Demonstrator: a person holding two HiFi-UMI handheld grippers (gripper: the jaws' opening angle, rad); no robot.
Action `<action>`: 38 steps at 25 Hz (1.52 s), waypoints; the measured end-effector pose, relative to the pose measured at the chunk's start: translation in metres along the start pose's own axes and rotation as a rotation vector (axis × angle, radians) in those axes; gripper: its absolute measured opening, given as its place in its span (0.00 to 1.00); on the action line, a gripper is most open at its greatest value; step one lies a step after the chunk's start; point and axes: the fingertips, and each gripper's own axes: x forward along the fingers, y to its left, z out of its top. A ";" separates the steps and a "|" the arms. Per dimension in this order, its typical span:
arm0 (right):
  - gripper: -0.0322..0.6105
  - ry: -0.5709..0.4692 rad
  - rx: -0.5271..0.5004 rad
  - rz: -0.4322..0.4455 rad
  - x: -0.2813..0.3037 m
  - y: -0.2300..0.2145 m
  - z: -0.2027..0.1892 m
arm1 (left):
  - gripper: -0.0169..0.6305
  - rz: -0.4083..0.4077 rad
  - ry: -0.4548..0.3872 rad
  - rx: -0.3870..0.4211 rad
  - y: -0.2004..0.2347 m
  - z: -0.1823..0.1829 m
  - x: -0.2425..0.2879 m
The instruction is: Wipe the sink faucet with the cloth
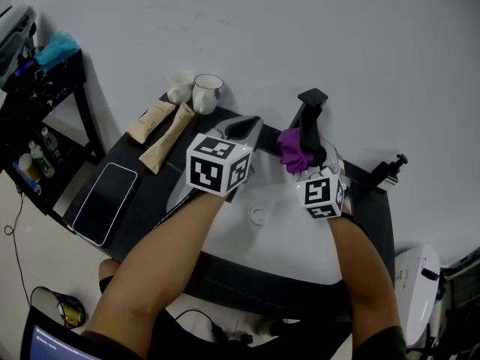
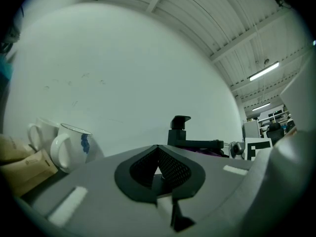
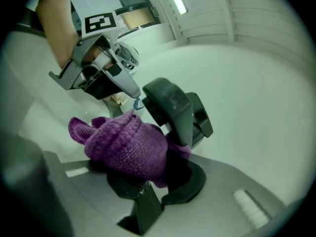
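Right gripper view, right claw (image 3: 140, 174) clamped on a bunched purple knitted cloth (image 3: 126, 144), cloth pressed against the matte black angular faucet (image 3: 173, 105), left claw (image 2: 158, 154) closed and empty left of the faucet, two glossy white mugs (image 2: 66, 152) farther left.

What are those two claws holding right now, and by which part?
The right gripper pinches the purple cloth by its bunched underside, at the faucet. The left gripper is shut on nothing.

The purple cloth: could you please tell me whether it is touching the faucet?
Touching. The right gripper view shows the purple cloth pressed against the black faucet, its edge wrapped round the body with no gap.
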 end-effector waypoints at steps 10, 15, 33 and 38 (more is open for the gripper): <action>0.14 0.146 0.098 0.107 0.005 0.014 -0.004 | 0.05 -0.005 0.026 0.033 -0.003 -0.004 -0.001; 0.14 0.276 0.224 0.279 0.010 0.044 -0.016 | 0.05 0.000 0.027 0.037 -0.001 -0.003 -0.001; 0.14 0.155 0.319 -0.129 -0.053 -0.097 -0.053 | 0.05 0.012 0.041 0.057 -0.001 -0.005 -0.008; 0.14 0.077 0.266 -0.176 -0.046 -0.149 -0.020 | 0.05 0.008 0.045 0.059 -0.001 -0.006 -0.005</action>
